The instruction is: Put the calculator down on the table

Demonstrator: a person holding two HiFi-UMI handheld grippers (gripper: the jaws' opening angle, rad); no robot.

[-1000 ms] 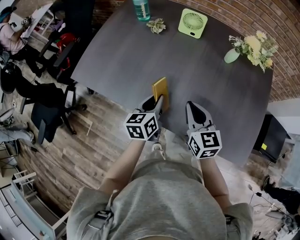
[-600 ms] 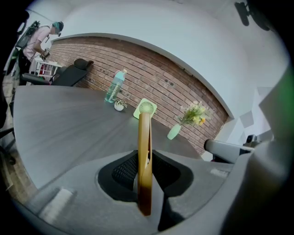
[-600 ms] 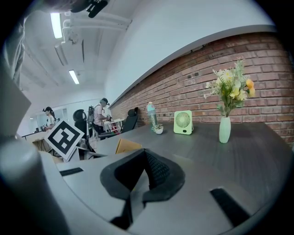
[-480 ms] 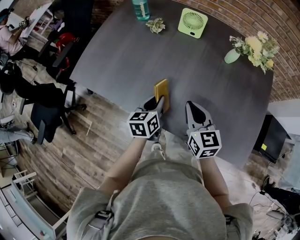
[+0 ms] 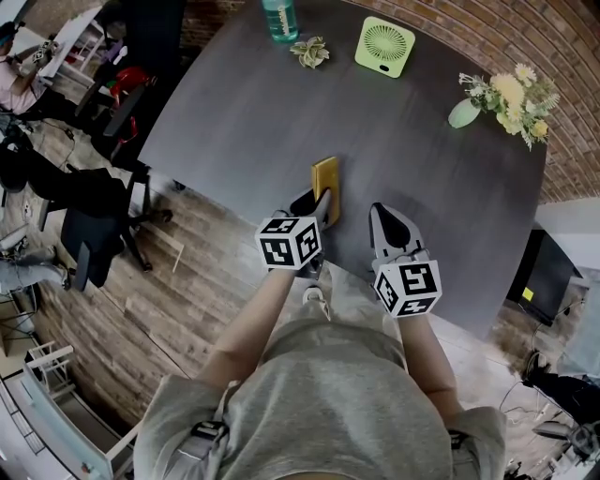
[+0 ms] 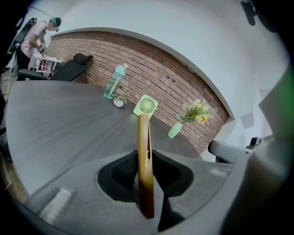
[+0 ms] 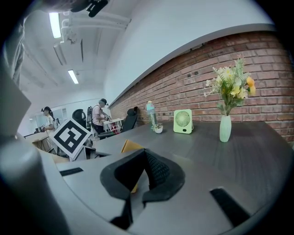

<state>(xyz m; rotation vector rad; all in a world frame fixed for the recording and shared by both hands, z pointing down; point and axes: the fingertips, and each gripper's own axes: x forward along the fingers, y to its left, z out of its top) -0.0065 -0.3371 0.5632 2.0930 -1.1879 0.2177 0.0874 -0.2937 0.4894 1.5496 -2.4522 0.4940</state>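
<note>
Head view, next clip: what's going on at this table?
A person stands at the dark table with a gripper in each hand. The left gripper is shut on a yellow calculator, held on edge over the table's near side, not yet laid flat. The right gripper sits beside it, jaws together and empty. The fan, bottle and vase of flowers stand along the far side.

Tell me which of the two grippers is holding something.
The left gripper: its jaws clamp the yellow calculator on edge. The right gripper is shut, empty.
</note>
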